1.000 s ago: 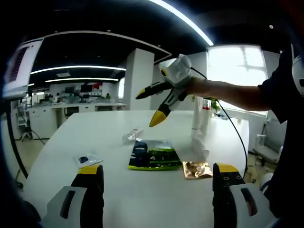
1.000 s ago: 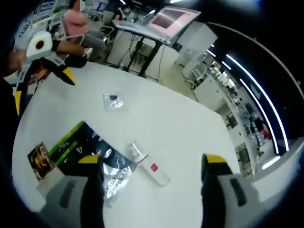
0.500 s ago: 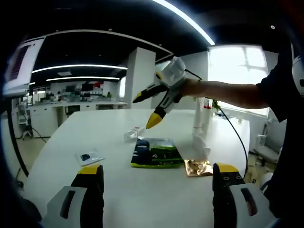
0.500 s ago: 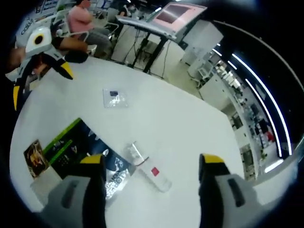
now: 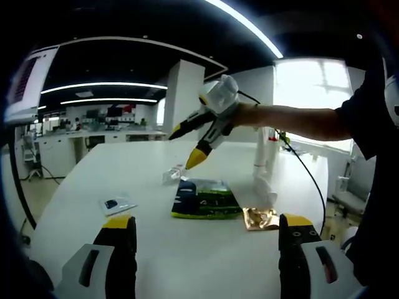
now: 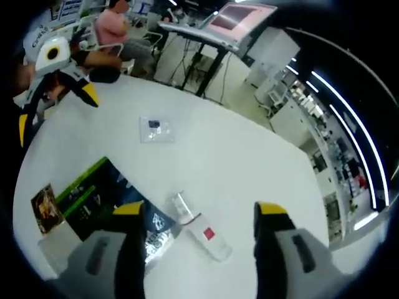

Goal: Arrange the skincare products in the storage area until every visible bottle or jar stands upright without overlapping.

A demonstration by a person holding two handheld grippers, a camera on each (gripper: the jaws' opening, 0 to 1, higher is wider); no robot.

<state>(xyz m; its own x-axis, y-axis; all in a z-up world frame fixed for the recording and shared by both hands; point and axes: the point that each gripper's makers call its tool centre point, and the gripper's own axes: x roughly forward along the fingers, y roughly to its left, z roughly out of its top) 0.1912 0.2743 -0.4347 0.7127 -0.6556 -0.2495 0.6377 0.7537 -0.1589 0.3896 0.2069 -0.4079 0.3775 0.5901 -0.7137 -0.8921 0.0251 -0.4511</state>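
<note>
A big white table (image 5: pixel 206 243) is taking up the middle of an open-plan office, with long strip lights running across the dark ceiling, a white pillar, desks along the far wall and a bright window on one side. The right gripper view is looking down from above and taking in a tilted pink screen on a stand (image 6: pixel 234 14) and a seated person in a pink top (image 6: pixel 113 22) beyond the table edge (neither is appearing in the left gripper view).

Lying flat on the table is a dark pouch with green stripes (image 5: pixel 206 199), its lettering too small to read. Just beside it a clear tube with a red label (image 6: pixel 201 233) is lying on its side, not upright; in the left gripper view it is showing just past the pouch's far corner. A small gold sachet (image 5: pixel 260 219) is sitting near the pouch's other end, and a little clear packet with a dark square inside (image 5: pixel 116 204) is lying well apart from the rest.

The right gripper (image 6: pixel 195 215) is hovering over the tube with its yellow-tipped jaws spread wide, gripping nothing. The left gripper (image 5: pixel 207 232) is hanging low above bare table, its jaws likewise wide apart and empty.
</note>
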